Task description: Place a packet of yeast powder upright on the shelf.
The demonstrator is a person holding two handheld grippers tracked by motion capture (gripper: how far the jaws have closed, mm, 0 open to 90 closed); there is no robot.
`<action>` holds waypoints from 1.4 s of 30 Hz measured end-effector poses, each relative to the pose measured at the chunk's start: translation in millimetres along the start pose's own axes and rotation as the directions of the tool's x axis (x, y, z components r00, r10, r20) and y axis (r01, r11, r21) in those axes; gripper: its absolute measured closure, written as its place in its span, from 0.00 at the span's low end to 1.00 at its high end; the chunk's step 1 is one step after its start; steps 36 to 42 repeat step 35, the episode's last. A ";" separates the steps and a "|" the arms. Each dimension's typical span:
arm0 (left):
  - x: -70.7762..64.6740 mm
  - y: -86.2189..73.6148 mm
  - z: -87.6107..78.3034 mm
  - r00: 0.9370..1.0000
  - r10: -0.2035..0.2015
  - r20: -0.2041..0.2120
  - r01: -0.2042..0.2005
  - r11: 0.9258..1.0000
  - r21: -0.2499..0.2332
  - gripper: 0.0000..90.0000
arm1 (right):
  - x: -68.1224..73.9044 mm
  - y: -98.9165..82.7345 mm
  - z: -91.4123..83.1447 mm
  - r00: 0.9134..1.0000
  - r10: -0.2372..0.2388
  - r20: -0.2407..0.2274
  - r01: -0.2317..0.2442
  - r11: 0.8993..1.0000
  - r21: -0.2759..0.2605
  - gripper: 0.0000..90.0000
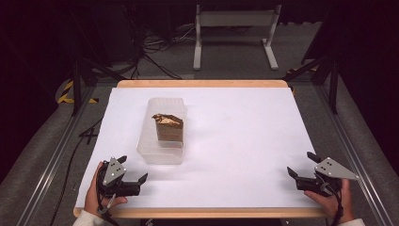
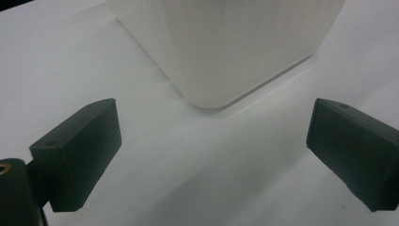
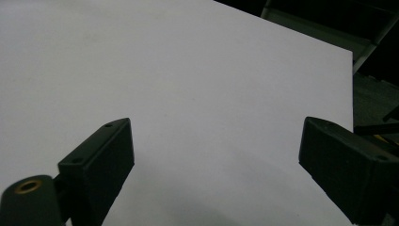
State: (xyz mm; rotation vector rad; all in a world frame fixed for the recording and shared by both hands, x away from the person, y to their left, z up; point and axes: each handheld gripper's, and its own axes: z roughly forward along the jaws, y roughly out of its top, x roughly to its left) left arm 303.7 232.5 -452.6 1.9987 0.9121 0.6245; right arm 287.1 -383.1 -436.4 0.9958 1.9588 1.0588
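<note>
A translucent plastic tub (image 1: 162, 134) holding a brown block with crumpled gold foil (image 1: 168, 125) sits left of the worktop (image 1: 244, 136) centre. The left gripper (image 1: 133, 168), jaws spread, rests at the near edge just at the tub's 7 o'clock. The right gripper (image 1: 300, 165), jaws spread, rests near the 4 o'clock corner, with open white surface between.

Packet (image 1: 168, 126) in tub (image 1: 149, 149) — left-centre on table (image 1: 244, 136), near left gripper (image 1: 133, 168)

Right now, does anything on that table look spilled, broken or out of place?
Nothing spilled or broken. The one odd-looking thing is the brown packet in the clear plastic tub: its top is crumpled. Both grippers, left and right, rest open near the table's front edge.
</note>
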 end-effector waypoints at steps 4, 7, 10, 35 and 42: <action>-0.4 0.3 0.1 1.000 0.001 0.000 -0.001 1.000 0.001 0.05 | 0.0 -0.1 -0.1 1.000 -0.002 -0.001 0.002 1.000 0.001 0.13; -0.4 0.6 0.4 1.000 0.007 0.000 -0.007 1.000 0.002 0.05 | -0.1 -0.1 -0.2 1.000 -0.006 -0.003 0.006 1.000 -0.003 0.13; -0.5 0.6 0.4 1.000 0.006 0.000 -0.006 1.000 0.000 0.05 | -0.2 -0.1 -0.4 1.000 -0.003 -0.002 0.003 1.000 -0.002 0.13; 0.2 1.8 1.5 1.000 0.002 0.002 -0.002 1.000 0.002 0.05 | 1.3 1.4 -0.7 1.000 -0.006 -0.010 0.006 1.000 -0.009 0.13; 0.2 1.8 1.5 1.000 0.002 0.002 -0.002 1.000 0.002 0.05 | 1.3 1.4 -0.7 1.000 -0.006 -0.010 0.006 1.000 -0.009 0.13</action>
